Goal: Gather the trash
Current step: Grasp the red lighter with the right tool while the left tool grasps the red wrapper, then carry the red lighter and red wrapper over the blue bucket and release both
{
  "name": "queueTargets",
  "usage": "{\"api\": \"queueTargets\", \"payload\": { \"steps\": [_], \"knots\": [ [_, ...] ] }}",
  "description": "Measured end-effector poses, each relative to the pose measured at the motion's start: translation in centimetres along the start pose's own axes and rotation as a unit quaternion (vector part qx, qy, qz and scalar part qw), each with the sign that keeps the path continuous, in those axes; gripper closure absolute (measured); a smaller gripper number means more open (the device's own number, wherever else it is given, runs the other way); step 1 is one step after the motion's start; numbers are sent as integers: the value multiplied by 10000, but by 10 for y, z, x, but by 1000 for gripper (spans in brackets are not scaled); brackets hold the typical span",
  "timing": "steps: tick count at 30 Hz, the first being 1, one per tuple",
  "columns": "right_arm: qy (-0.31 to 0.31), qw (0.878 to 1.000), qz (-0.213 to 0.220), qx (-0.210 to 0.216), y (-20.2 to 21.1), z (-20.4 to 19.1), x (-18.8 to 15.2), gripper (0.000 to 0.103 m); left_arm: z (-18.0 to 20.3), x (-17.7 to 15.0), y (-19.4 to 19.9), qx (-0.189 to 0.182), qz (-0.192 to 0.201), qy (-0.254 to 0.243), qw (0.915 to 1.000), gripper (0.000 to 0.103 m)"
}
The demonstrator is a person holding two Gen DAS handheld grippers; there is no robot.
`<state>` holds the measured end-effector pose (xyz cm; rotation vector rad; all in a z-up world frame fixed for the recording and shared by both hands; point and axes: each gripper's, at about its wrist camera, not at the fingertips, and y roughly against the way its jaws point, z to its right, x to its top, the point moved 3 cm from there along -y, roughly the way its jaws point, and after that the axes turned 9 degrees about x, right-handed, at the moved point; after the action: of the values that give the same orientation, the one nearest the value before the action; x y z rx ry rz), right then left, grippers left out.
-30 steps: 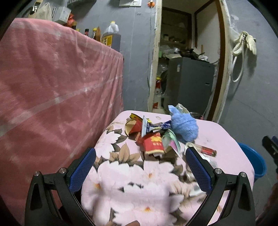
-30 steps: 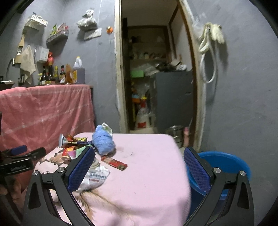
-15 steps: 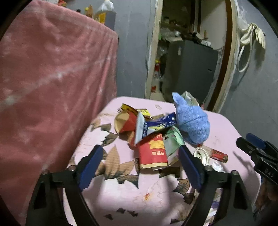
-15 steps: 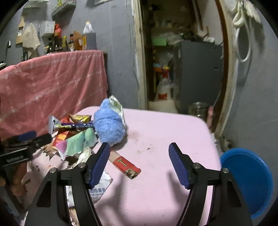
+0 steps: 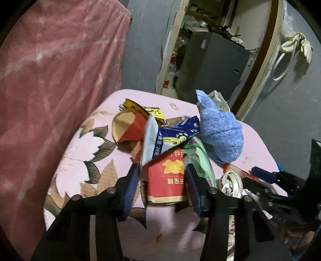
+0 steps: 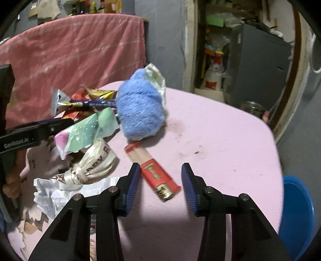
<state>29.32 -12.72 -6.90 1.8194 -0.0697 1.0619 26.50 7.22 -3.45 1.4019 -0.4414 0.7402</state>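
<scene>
Left hand-held gripper closing w/ red carton between its pads, not yet pressed, at near edge of trash pile on pink counter. Right hand-held gripper closing around red lighter lying beside blue cloth; left pad looks just touching, right pad clear.

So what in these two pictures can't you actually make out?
- Left wrist view: the lighter is mostly hidden by the white cord and the right hand-held gripper.
- Left wrist view: the red carton has its top covered by the blue-and-white wrapper.
- Right wrist view: the blue bin is cut off by the picture's edge.
- Right wrist view: the shelf bottles, top edge, are too small and blurred to read.
</scene>
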Motion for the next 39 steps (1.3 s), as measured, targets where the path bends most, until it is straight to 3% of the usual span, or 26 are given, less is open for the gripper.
{"api": "queueTargets", "payload": {
  "steps": [6, 9, 16, 22, 30, 39],
  "knots": [
    [154, 9998, -132, -26, -3, -6, -1, 67, -2, -1, 6, -75, -55, 81, 9999, 80],
    [179, 9998, -99, 5, -2, -10, -1, 77, 2, -5, 15, -88, -30, 46, 9999, 81],
    [-128, 9997, 184, 17, 15, -11, -19, 82, 6, -27, 44, -64, 291, 109, 9995, 83],
    [-319, 9965, 712, -288, 43, -10, -40, 82, 25, -43, 74, 56, 893, 24, 9960, 85],
    [-289, 9831, 1661, -716, 89, -12, -49, 82, 67, -52, 103, -2, 1695, -358, 9849, 85],
    [-295, 9507, 2711, -1478, 157, 9, -57, 82, 143, -46, 116, -656, 2247, -824, 9687, 85]
  ]
}}
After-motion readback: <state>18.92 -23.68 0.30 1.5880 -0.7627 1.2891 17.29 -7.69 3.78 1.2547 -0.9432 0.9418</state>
